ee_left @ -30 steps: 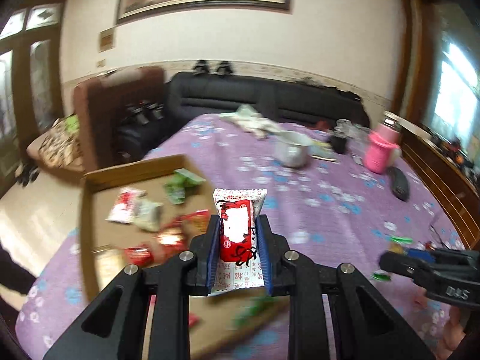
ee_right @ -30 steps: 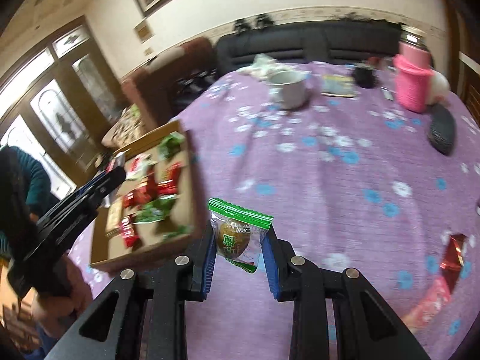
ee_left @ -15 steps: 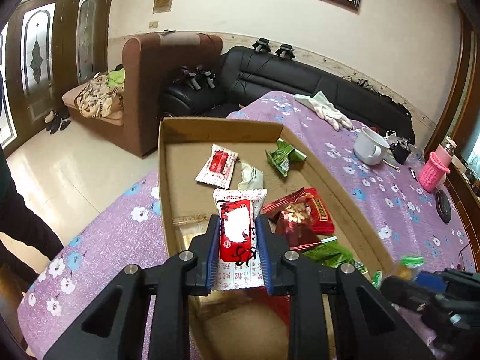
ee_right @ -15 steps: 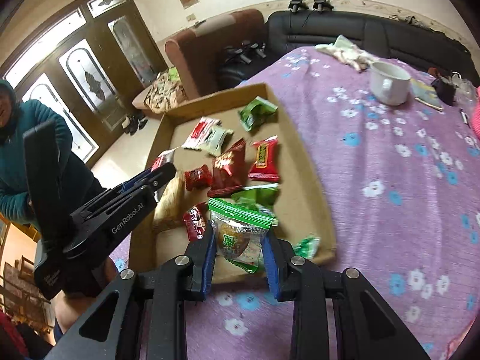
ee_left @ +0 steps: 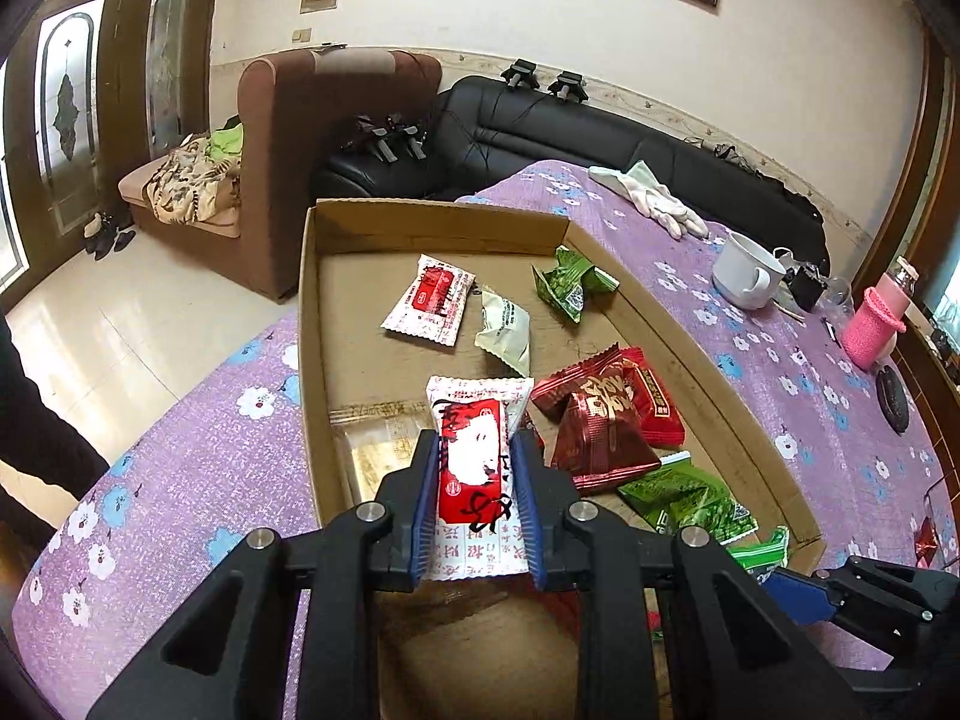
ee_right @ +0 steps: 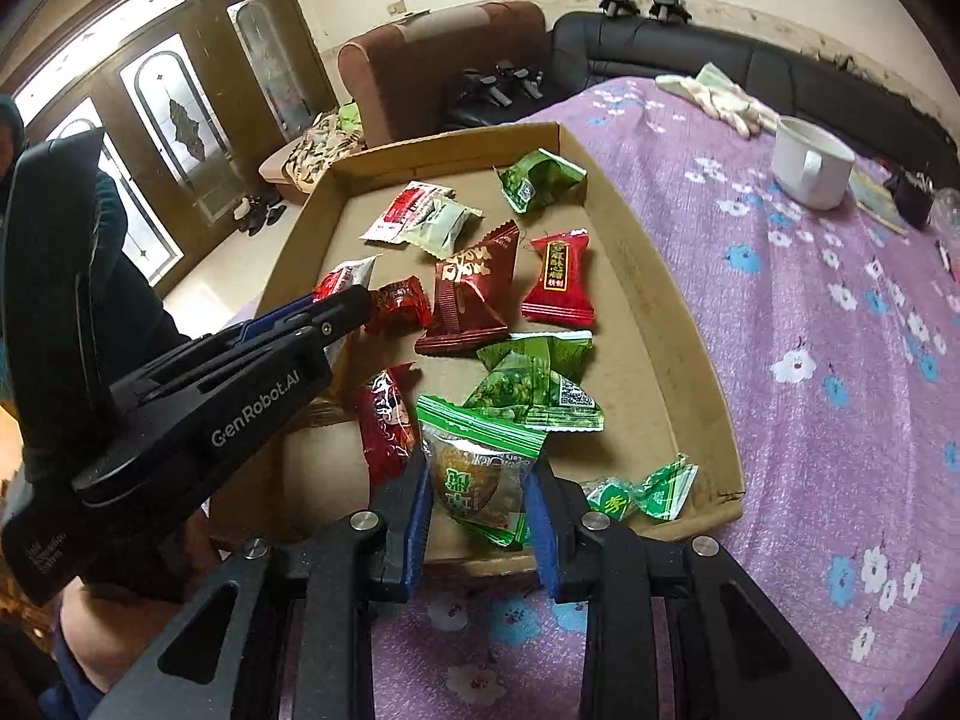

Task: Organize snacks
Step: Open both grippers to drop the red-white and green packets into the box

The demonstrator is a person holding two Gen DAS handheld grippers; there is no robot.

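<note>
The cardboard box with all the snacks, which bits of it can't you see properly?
- Left wrist view: the near end of the cardboard box is hidden behind the left gripper and its red-and-white packet.
- Right wrist view: the box's left side is hidden behind the left gripper; the right gripper and green packet cover some near floor.

"GenRobot.AI" stands in white on the side of the black left gripper [ee_right: 336,315]; the snack wrappers' print is unreadable.

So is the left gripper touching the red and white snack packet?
Touching. The left wrist view shows the left gripper with both blue pads pressed against the red and white packet.
</note>
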